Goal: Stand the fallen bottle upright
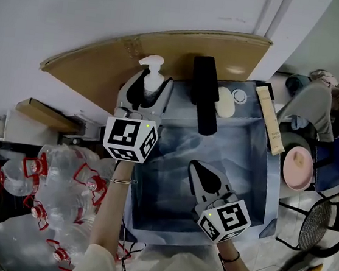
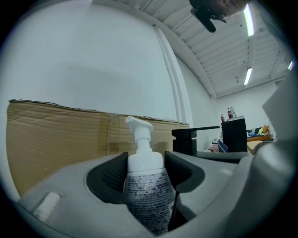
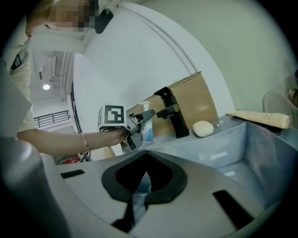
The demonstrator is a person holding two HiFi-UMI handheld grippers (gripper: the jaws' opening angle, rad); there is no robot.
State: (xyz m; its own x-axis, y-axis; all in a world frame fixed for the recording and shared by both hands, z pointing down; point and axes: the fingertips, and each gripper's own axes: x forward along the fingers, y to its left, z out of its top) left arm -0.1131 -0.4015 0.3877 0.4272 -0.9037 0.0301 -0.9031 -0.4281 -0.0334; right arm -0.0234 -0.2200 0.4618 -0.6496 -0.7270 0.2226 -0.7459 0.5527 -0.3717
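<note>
A pump bottle (image 1: 153, 77) with a white pump head and a patterned label stands upright between the jaws of my left gripper (image 1: 147, 93), which is shut on its body at the sink's rear left corner. The left gripper view shows the bottle (image 2: 145, 183) pinched between the dark pads (image 2: 114, 175), its nozzle in front of the cardboard. Seen from the right gripper view, the bottle (image 3: 146, 128) sits over the sink's rim; whether its base rests on anything is hidden. My right gripper (image 1: 198, 168) hovers over the sink basin, shut with nothing in it (image 3: 145, 155).
The grey sink (image 1: 252, 172) has a black faucet (image 1: 204, 94) and a pale soap bar (image 1: 225, 102) on its back ledge. A cardboard sheet (image 1: 167, 50) leans on the wall behind. A long tan packet (image 1: 271, 120) lies at right, and several plastic bottles (image 1: 60, 173) are piled at left.
</note>
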